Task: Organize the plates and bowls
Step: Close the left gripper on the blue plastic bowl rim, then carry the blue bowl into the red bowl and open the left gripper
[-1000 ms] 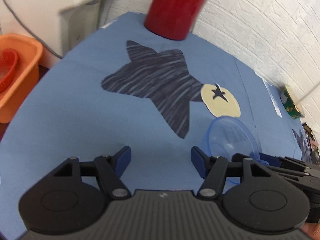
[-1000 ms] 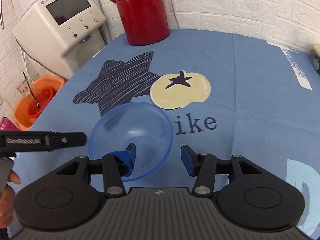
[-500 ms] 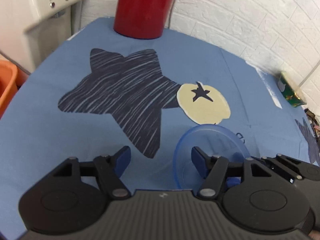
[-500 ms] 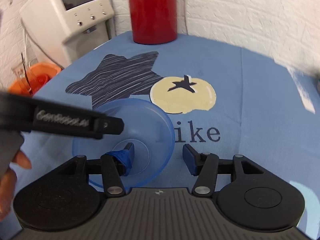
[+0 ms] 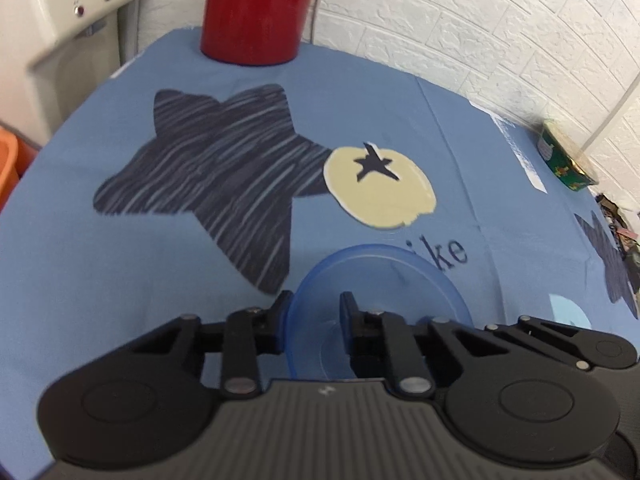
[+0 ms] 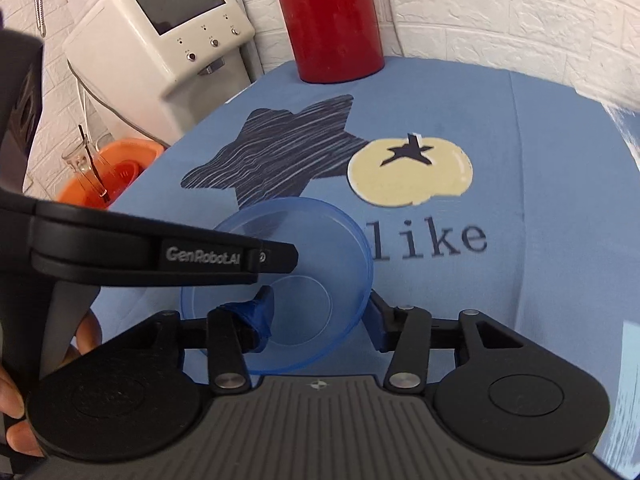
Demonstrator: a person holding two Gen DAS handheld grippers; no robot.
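A clear blue bowl (image 5: 380, 280) (image 6: 304, 240) is low over the blue tablecloth (image 5: 120, 260), near the printed word "like". My right gripper (image 6: 320, 312) grips its right wall, the taped left finger (image 6: 256, 312) inside and the right finger outside. My left gripper (image 5: 314, 306) straddles the bowl's left rim, jaws half closed, with a gap still showing beside the inner finger. In the right wrist view the left gripper (image 6: 294, 258) reaches in from the left, over the bowl. I cannot tell whether the bowl touches the cloth.
A red thermos jug (image 5: 256, 12) stands at the back of the table, with a white dispenser machine (image 6: 160, 40) to its left. An orange basin (image 6: 120, 168) holding a glass sits below the table's left edge. A green tin (image 5: 568, 160) is at the far right.
My left gripper has swung right onto the bowl and its jaws have narrowed around the rim. The right gripper has kept its hold on the bowl and shifted slightly.
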